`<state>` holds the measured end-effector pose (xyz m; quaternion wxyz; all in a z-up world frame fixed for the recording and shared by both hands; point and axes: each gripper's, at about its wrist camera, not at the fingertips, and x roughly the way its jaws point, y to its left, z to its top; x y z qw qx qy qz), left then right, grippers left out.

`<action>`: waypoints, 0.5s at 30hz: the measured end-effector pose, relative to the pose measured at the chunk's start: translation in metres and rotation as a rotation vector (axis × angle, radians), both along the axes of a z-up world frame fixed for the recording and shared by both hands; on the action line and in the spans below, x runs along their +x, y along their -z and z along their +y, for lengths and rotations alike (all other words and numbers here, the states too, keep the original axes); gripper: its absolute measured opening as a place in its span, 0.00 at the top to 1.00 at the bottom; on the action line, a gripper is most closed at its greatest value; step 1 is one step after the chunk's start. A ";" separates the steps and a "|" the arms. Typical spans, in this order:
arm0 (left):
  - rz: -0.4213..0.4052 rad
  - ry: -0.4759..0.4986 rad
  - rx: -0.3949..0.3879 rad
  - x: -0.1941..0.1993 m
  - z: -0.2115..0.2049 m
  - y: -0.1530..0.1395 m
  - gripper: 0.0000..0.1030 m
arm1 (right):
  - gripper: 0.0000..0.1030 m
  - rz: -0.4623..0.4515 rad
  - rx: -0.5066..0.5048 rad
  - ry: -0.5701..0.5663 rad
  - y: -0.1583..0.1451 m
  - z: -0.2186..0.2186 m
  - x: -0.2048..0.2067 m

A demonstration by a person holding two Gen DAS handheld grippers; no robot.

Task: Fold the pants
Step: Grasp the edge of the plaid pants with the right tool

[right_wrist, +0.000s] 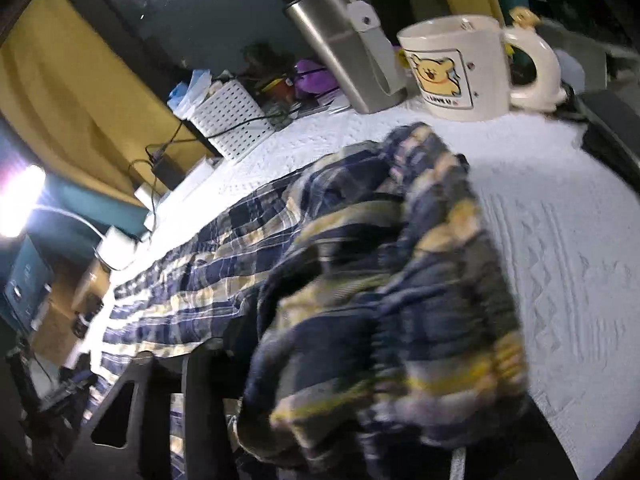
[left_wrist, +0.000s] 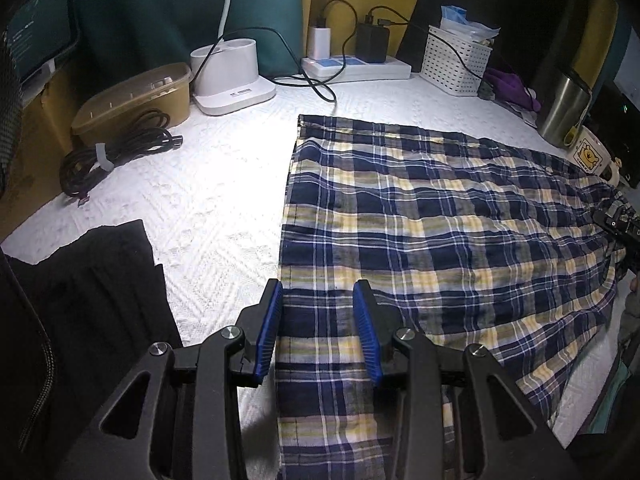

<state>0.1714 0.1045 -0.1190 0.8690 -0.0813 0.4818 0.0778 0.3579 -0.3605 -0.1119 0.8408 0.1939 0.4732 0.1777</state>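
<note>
Pants (left_wrist: pixel 420 216) flat, far end perhaps bunched

right tool (right_wrist: pixel 360 360) hidden behind blurred pants (right_wrist: pixel 400 260)

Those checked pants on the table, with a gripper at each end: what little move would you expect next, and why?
Probably the left gripper closing on the hem. Its blue pads stand apart over the plaid pants, which lie flat on the white table cover. In the right wrist view the cloth is already bunched and raised over the right gripper, whose fingertips are hidden.
</note>
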 end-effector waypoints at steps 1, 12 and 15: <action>0.000 0.001 0.001 -0.001 -0.001 0.000 0.65 | 0.59 0.006 0.018 0.002 0.001 -0.003 -0.001; -0.014 0.026 0.035 -0.006 -0.015 -0.011 0.65 | 0.81 -0.039 0.019 -0.015 -0.007 -0.013 -0.007; -0.019 0.030 0.046 -0.008 -0.017 -0.014 0.65 | 0.82 -0.052 0.020 -0.007 -0.010 -0.021 -0.008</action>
